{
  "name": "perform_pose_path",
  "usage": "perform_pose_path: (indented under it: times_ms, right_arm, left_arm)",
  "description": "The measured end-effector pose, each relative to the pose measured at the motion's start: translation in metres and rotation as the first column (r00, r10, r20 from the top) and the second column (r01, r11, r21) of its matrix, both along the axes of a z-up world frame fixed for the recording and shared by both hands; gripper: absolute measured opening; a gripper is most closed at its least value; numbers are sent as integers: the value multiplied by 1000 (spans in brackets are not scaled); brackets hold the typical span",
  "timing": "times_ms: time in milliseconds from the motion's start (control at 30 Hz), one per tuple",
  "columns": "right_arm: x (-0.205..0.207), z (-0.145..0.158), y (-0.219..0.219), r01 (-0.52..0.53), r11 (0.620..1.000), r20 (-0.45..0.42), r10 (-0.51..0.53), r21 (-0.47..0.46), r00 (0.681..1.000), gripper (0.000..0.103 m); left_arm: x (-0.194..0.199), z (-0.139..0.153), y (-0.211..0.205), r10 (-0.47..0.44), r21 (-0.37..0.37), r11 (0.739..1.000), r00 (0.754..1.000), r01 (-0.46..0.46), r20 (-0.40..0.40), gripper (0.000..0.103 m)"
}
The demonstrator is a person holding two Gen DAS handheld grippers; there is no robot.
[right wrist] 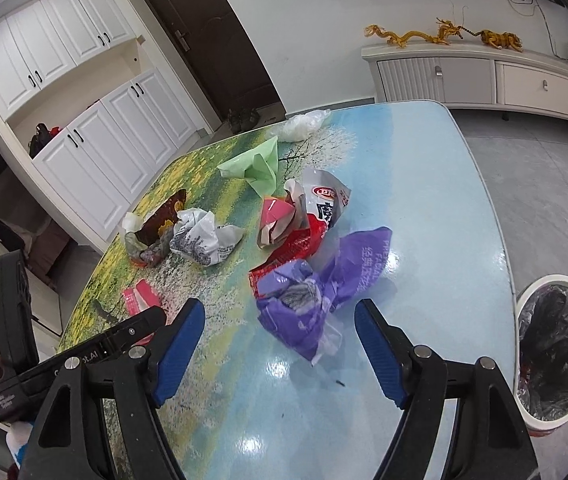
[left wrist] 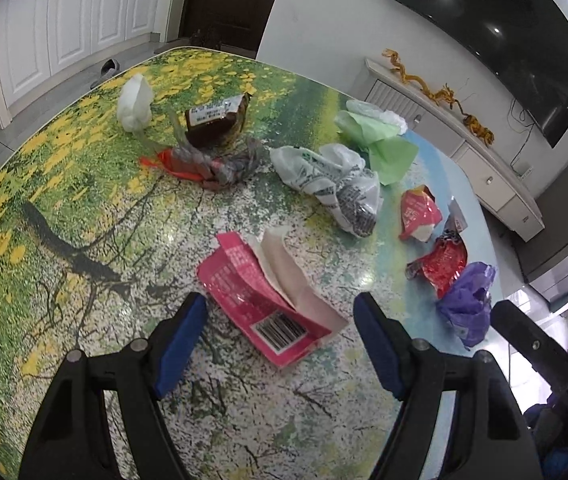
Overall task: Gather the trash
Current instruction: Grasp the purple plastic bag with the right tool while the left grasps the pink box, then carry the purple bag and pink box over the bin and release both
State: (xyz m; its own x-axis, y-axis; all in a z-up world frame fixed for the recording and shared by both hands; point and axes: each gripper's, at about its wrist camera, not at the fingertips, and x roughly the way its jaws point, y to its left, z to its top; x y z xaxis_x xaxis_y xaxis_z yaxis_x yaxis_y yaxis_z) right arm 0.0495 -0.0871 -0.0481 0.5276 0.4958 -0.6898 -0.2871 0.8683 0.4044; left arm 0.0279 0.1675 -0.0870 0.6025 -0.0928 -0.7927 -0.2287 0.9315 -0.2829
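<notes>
Trash all on tabletop (right wrist: 424,208), bin (right wrist: 556,280) looks unused; both jaws wide, left over pink pack (left wrist: 259,300), right over purple bag (right wrist: 316,296).

White cabinets (right wrist: 95,152), dark door (right wrist: 211,44), grey tiled floor (right wrist: 524,168).
</notes>
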Motion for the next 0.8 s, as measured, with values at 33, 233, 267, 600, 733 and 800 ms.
perform_pose_path:
  times_ms: [33, 233, 267, 600, 733, 800]
  right_arm:
    - [3, -1, 1, 1, 1000, -4, -1, -2, 1000, 76]
    - [10, -13, 2, 18, 1000, -32, -19, -11, 999, 75]
    - [11, -14, 1, 21, 1000, -34, -21, -10, 999, 72]
    - [11, -13, 4, 9, 1000, -20, -10, -30, 1000, 41]
    - [5, -9, 5, 7, 1000, -8, -8, -27, 1000, 36]
    - [1, -6, 5, 7, 1000, -1, -7, -25, 1000, 35]
  left_arm:
    - [1, 0, 0, 2, 10, 1000, 1000, -2, 2, 71]
    - [4, -2, 3, -16, 39, 999, 1000, 15, 25, 62]
    - [5, -2, 3, -17, 38, 999, 999, 16, 28, 61]
    - [2, 0, 18, 4, -32, 999, 998, -1, 67, 36]
    - [-1, 2, 19, 1, -44, 999, 998, 2, 69, 33]
    - [-4, 3, 19, -1, -46, 999, 998, 4, 70, 31]
